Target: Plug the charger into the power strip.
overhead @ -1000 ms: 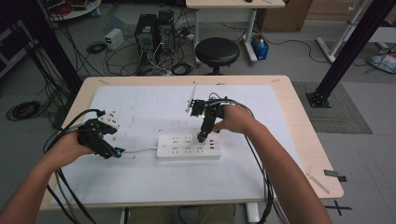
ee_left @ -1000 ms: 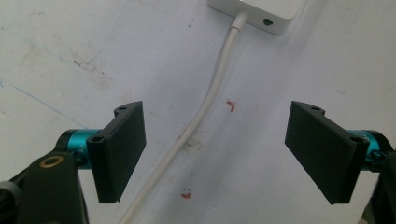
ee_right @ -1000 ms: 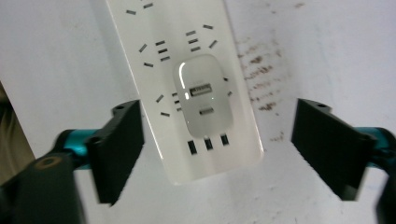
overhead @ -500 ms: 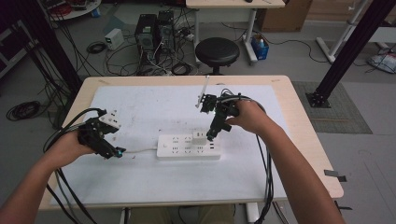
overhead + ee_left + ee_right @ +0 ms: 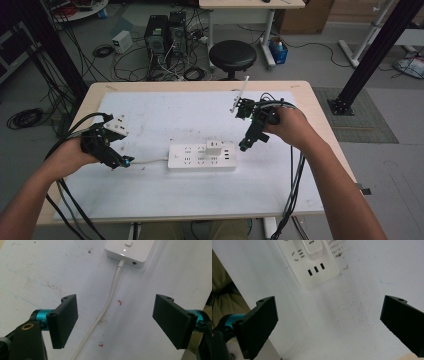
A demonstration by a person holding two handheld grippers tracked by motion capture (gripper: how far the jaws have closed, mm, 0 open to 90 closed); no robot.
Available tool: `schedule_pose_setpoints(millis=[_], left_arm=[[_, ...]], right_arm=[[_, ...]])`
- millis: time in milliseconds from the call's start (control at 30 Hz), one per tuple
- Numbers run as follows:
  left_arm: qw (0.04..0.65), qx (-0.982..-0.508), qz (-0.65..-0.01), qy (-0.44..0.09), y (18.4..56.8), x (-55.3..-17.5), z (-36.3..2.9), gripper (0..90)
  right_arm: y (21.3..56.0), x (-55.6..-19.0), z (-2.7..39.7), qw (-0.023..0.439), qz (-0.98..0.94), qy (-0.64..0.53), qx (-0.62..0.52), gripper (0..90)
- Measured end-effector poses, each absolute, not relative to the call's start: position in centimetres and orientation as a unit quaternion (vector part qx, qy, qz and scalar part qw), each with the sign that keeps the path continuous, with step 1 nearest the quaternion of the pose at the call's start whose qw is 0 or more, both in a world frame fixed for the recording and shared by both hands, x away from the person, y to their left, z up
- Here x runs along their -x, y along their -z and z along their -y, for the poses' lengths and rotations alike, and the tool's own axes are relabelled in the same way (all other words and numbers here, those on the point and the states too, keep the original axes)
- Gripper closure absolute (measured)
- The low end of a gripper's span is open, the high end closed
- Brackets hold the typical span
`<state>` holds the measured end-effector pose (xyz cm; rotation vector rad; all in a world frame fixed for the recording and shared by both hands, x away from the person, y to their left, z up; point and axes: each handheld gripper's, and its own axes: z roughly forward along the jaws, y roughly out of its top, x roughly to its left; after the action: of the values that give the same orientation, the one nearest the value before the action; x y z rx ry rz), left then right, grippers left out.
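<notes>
right gripper raised (jaws apart), beside power strip

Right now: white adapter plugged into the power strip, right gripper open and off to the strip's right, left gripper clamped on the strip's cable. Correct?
Not quite. The left gripper is not clamped: the left gripper view shows its jaws open with the cable lying between them untouched. The adapter is plugged into the power strip, and the right gripper is open to its right.

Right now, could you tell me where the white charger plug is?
In the high view, the white charger plug sits plugged into the power strip at the middle of the table, left of the right gripper.
</notes>
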<state>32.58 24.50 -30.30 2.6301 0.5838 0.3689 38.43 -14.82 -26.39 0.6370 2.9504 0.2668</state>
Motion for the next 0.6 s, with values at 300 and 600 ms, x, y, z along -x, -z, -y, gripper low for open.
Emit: schedule_pose_setpoints(millis=[300, 600], left_arm=[[0.206, -0.945, -0.212, -0.137, 29.9, -32.3, -25.1, 20.5], [0.209, -0.942, -0.224, -0.14, 30.3, -32.4, -25.9, 20.4]], right_arm=[[25.8, -37.3, 17.2, 0.051, -0.968, -0.1, -0.223, 0.7], [26.3, -36.2, 21.3, 0.067, -0.957, -0.108, -0.26, 0.8]])
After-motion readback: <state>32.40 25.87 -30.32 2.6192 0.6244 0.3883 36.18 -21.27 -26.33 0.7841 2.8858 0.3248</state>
